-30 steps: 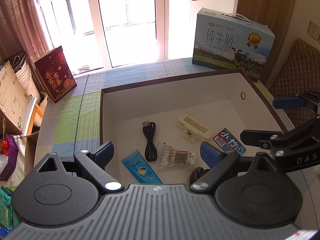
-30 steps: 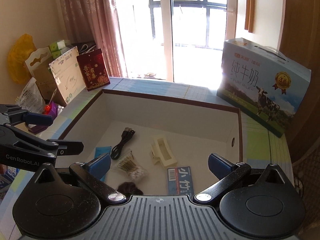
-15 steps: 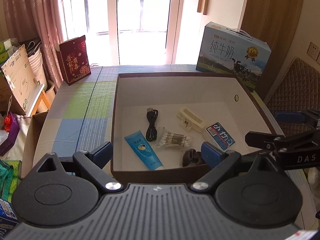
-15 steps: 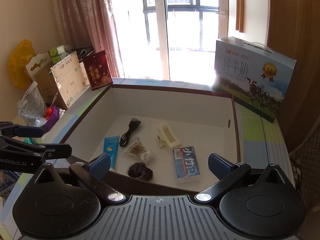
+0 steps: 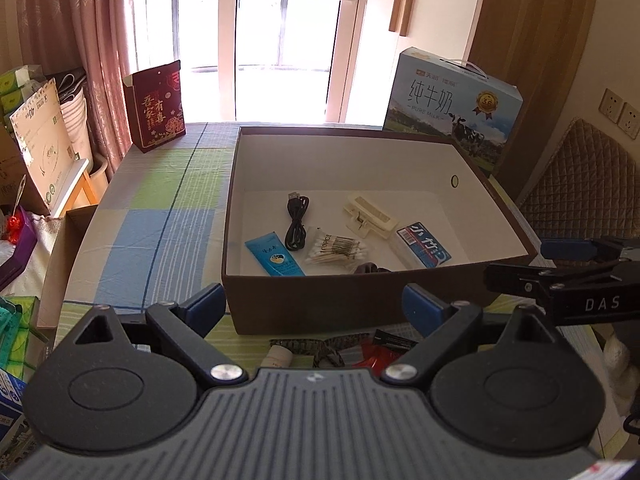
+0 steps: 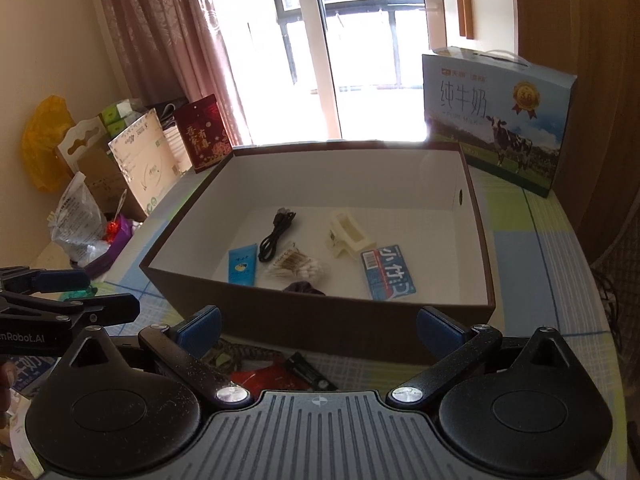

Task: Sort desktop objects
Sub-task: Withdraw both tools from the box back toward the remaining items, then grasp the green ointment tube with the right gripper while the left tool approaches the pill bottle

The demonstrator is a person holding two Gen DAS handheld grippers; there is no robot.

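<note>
A brown box [image 5: 492,200] with a white inside holds a black USB cable [image 5: 297,220], a blue tube [image 5: 276,258], a pack of cotton swabs [image 5: 334,250], a cream clip [image 5: 370,220], a blue-white packet [image 5: 424,244] and a dark hair tie [image 5: 368,269]. My left gripper [image 5: 314,304] hangs open and holds nothing, just short of the box's front wall. My right gripper [image 6: 318,326] is open too and holds nothing, before the same box [image 6: 188,208]. On the cloth under both lie a red packet [image 6: 264,378], a black item [image 6: 308,368] and a patterned cord [image 5: 320,346].
A milk carton [image 5: 452,112] stands behind the box at the right and a red gift bag [image 5: 158,108] at the back left. The checked tablecloth [image 5: 160,216] lies bare left of the box. Cartons and bags [image 6: 132,160] crowd the floor beyond the table's left edge.
Both grippers have drawn back from over the box toward its near side, staying open. The box's front wall and the small items in front of it have come into view.
</note>
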